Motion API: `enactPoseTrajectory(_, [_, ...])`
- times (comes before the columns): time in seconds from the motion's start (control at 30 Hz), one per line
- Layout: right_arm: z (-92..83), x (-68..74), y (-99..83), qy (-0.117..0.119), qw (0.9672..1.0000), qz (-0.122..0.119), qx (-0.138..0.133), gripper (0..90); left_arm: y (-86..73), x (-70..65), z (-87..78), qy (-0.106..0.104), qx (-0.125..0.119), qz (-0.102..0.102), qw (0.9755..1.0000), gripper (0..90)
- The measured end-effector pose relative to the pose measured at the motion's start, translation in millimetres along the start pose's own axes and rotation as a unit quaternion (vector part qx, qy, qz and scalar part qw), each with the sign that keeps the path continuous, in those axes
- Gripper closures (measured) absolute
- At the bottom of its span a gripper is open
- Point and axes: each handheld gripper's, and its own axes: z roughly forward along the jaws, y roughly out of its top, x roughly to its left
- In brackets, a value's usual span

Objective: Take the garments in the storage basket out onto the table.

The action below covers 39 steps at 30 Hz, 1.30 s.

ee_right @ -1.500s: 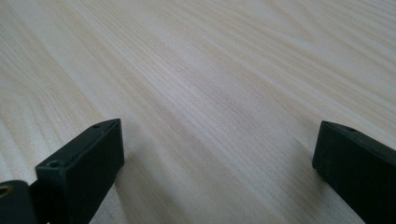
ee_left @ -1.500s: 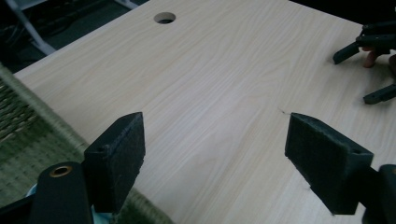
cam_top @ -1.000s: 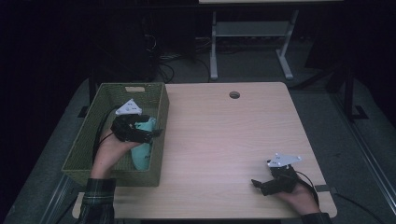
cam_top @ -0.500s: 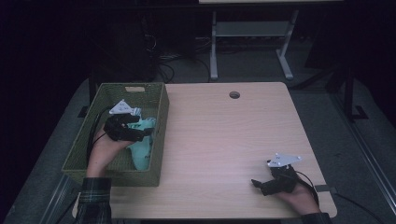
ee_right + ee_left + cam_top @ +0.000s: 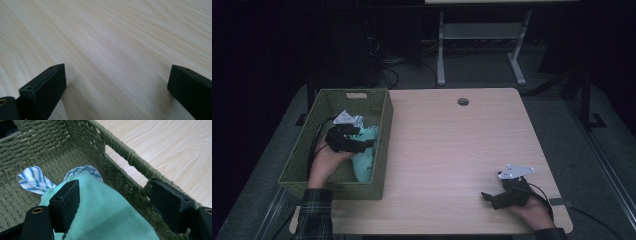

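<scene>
A mint-green cloth lies in the woven green basket at the table's left, against its right wall. A blue-striped white cloth pokes out beyond it. My left gripper is down inside the basket, just above the mint cloth. Its jaws stand wide open, one over the cloth and the other at the basket's right wall; nothing is pinched. My right gripper rests low at the table's near right corner, open, with bare wood between its jaws.
The light wooden table has a round cable hole near its far edge. The basket has a handle slot in its far wall. A desk frame and cables stand on the dark floor behind.
My left gripper has sunk lower into the basket and shifted a little left and nearer, onto the mint cloth. The right gripper has stayed put.
</scene>
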Motion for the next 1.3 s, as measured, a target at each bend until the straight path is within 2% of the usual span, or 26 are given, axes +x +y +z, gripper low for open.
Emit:
enactPoseTrajectory(0.23, [0.0, 0.0, 0.0, 0.0, 1.0, 0.0, 0.0, 1.7, -6.5, 2.2, 12.6, 0.008, 0.025, -0.002, 0.9996, 23.2])
enactPoseTrajectory(0.43, [0.0, 0.0, 0.0, 0.0, 1.0, 0.0, 0.0, 1.7, -9.1, 2.2, 18.0, 0.009, 0.033, -0.006, 0.9994, 23.0])
enactPoseTrajectory(0.6, [0.0, -0.1, 0.0, 0.0, 1.0, -0.001, 0.0, 1.7, -10.6, 2.4, 22.7, 0.011, 0.048, 0.0, 0.9988, 22.8])
enactPoseTrajectory(0.8, [0.0, -0.1, 0.0, 0.0, 1.0, -0.001, 0.0, 1.7, -14.6, 3.3, 27.6, 0.012, 0.072, -0.016, 0.9972, 23.9])
enactPoseTrajectory(0.83, [0.0, -0.1, -0.1, 0.0, 1.0, -0.001, 0.0, 1.7, -16.1, 4.5, 28.0, 0.01, 0.079, -0.018, 0.9967, 25.9])
enactPoseTrajectory(1.0, [0.0, -0.1, 0.0, 0.0, 1.0, -0.001, 0.0, 1.7, -18.4, 5.3, 28.0, -0.002, 0.083, -0.029, 0.9961, 34.0])
enactPoseTrajectory(1.03, [0.0, -0.1, 0.0, 0.0, 1.0, -0.001, 0.0, 1.7, -18.9, 5.3, 28.2, -0.006, 0.084, -0.031, 0.996, 39.9])
enactPoseTrajectory(1.17, [0.0, -0.1, 0.0, 0.0, 1.0, -0.001, 0.0, 1.7, -19.2, 4.7, 28.4, -0.015, 0.092, -0.034, 0.9951, 48.3])
enactPoseTrajectory(1.23, [0.0, 0.0, 0.0, 0.0, 1.0, -0.001, 0.0, 1.7, -19.5, 4.9, 28.5, -0.016, 0.099, -0.038, 0.9943, 58.2])
enactPoseTrajectory(1.27, [0.0, 0.0, 0.0, 0.0, 1.0, -0.001, 0.0, 1.7, -19.8, 4.9, 28.6, -0.015, 0.101, -0.043, 0.9938, 58.2])
enactPoseTrajectory(1.3, [0.0, -0.1, 0.0, 0.0, 1.0, -0.001, 0.0, 1.7, -19.9, 5.3, 28.3, -0.014, 0.103, -0.047, 0.9935, 64.7])
